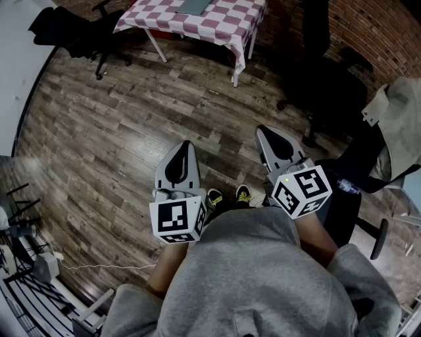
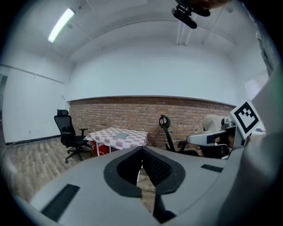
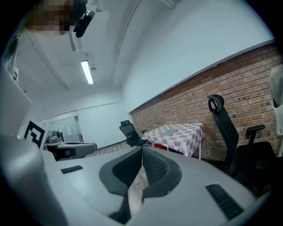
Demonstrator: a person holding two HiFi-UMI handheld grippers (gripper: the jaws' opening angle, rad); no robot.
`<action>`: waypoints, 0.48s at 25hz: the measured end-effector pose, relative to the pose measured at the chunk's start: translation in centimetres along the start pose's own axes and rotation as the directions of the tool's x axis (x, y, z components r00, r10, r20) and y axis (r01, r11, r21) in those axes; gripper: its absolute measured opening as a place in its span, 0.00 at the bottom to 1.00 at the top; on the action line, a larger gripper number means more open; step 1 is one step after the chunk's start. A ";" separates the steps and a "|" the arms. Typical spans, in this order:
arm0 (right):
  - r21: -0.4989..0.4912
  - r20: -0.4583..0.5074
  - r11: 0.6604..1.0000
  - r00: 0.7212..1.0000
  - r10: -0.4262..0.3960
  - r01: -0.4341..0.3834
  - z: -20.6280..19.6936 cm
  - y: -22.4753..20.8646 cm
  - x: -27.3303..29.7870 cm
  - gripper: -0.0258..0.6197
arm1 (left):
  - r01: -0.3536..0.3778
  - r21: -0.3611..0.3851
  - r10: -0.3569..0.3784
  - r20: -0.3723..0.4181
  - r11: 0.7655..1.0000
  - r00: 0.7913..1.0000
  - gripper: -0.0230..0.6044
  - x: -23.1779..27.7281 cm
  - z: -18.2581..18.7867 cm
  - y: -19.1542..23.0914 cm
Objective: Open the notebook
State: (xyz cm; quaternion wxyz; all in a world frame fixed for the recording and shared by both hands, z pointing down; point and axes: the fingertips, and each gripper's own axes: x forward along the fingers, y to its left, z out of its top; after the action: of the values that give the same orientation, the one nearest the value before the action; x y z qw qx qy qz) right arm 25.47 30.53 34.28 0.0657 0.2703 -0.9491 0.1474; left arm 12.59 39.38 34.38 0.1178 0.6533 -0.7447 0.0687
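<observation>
The grey notebook (image 1: 194, 6) lies closed on a table with a red-and-white checked cloth (image 1: 223, 23) at the far end of the room. It also shows small and distant in the left gripper view (image 2: 120, 136) and in the right gripper view (image 3: 169, 132). A person holds both grippers close to the body, high above the wooden floor and far from the table. My left gripper (image 1: 186, 145) (image 2: 142, 148) is shut with nothing between its jaws. My right gripper (image 1: 261, 129) (image 3: 142, 149) is also shut and empty. Both point roughly towards the table.
A black office chair (image 1: 79, 33) stands left of the table, another (image 1: 322, 79) to its right by the brick wall (image 1: 375, 33). A chair draped with a light jacket (image 1: 398, 125) is close on the right. A metal rack (image 1: 26, 276) sits at bottom left.
</observation>
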 end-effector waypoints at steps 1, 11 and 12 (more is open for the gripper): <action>-0.001 -0.002 1.000 1.000 0.002 -0.002 0.0 0.1 0.1 0.08 | 0.001 0.003 -0.001 -0.002 1.000 1.000 0.05 -0.1 -0.1 0.0; 0.028 0.004 1.000 1.000 0.007 -0.007 -0.2 1.9 1.3 0.08 | -0.009 0.003 0.009 -0.005 1.000 1.000 0.05 -1.4 -0.3 1.8; 0.030 0.004 0.999 1.000 0.010 -0.010 -0.2 2.2 1.4 0.08 | -0.009 0.002 0.009 -0.006 1.000 1.000 0.05 -1.5 -0.4 2.0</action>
State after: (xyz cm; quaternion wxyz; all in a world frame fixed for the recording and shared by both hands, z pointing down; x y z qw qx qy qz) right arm 23.10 31.65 34.23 0.0591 0.2668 -0.9483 0.1615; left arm 10.78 41.17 34.45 0.1191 0.6499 -0.7471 0.0721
